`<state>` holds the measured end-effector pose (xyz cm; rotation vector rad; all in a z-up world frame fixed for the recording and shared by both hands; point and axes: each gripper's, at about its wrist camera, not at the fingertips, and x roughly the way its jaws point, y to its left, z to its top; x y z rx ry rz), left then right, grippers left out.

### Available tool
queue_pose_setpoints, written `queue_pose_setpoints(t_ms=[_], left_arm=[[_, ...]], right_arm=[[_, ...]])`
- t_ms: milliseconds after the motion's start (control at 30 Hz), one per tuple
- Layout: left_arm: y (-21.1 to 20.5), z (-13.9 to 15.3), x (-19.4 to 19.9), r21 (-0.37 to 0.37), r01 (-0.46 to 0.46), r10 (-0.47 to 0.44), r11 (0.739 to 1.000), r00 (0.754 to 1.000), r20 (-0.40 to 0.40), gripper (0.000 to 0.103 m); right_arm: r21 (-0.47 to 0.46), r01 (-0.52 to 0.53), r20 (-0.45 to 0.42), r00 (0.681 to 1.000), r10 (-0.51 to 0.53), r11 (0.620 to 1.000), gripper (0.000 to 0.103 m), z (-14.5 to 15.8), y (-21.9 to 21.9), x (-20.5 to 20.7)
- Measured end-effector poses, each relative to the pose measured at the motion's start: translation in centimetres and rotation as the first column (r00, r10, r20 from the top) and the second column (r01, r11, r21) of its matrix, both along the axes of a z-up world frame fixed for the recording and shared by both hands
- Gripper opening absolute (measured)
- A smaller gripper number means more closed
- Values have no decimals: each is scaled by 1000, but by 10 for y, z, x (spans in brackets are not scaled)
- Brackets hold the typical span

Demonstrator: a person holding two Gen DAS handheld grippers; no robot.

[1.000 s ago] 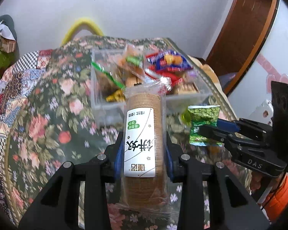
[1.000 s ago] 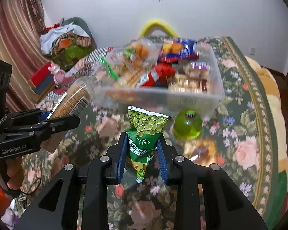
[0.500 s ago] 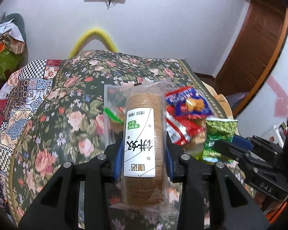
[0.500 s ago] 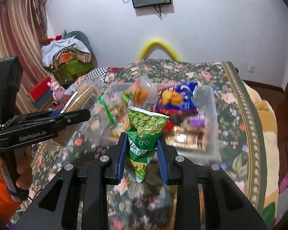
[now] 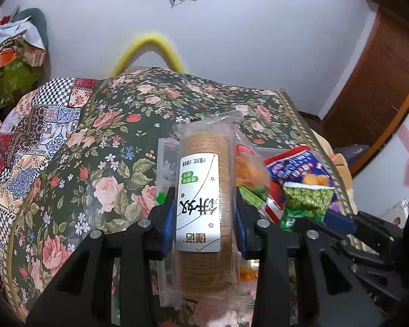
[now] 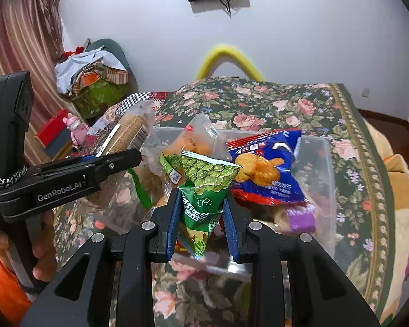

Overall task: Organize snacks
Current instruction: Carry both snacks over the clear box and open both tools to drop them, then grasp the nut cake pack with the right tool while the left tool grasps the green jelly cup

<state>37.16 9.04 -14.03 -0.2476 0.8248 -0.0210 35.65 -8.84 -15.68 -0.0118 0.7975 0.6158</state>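
The clear plastic bin [image 6: 317, 147] sits on the table [image 6: 300, 103], which is covered with a dark floral cloth, and it serves as the landmark for the rest. The left gripper [image 5: 201, 220] has its jaws clenched on a long sleeve of round biscuits [image 5: 201, 190] in clear wrap with a white label (Chinese characters, printed upside down as seen from the left wrist). The sleeve is held lengthwise along the fingers, above the left end of the bin, its far end reaching out over the bin's rim.

The right gripper [image 6: 201, 220] grips a small green pea snack packet [image 6: 207, 179] by its lower half, the jaws pressed closed on both sides; the packet stands upright above the near side of the bin, its sealed top edge pointing up. In the left wrist view the same packet [image 5: 305, 199] shows to the right of the biscuits, with the right gripper's black body behind it.

Inside the bin lie a blue and red bag [image 6: 267, 169] printed with golden crackers, toward the right half, a clear bag of orange pieces [image 6: 193, 141] near the middle, and a purple-wrapped item [image 6: 300, 218] at the near right corner.

A hand [image 6: 41, 245] with an orange sleeve holds the left gripper's handle, left of the bin. Beyond the bin's far side a yellow curved tube [image 6: 229, 57] rises against the white wall.
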Motion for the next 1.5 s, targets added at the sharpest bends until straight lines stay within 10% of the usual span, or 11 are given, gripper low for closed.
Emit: queue_pose_setpoints(t_ms=[833, 1067, 1500], left_arm=[[-12, 20, -41, 78, 61, -63, 995, 997, 35, 41], [-23, 36, -78, 86, 97, -103, 992, 992, 69, 57], [-66, -3, -123, 85, 177, -174, 981, 984, -44, 71]], right_arm=[[-46, 25, 60, 998, -22, 999, 37, 25, -20, -22], [-37, 98, 92, 991, -94, 995, 44, 39, -63, -45], [-96, 150, -53, 986, -155, 984, 53, -20, -102, -79]])
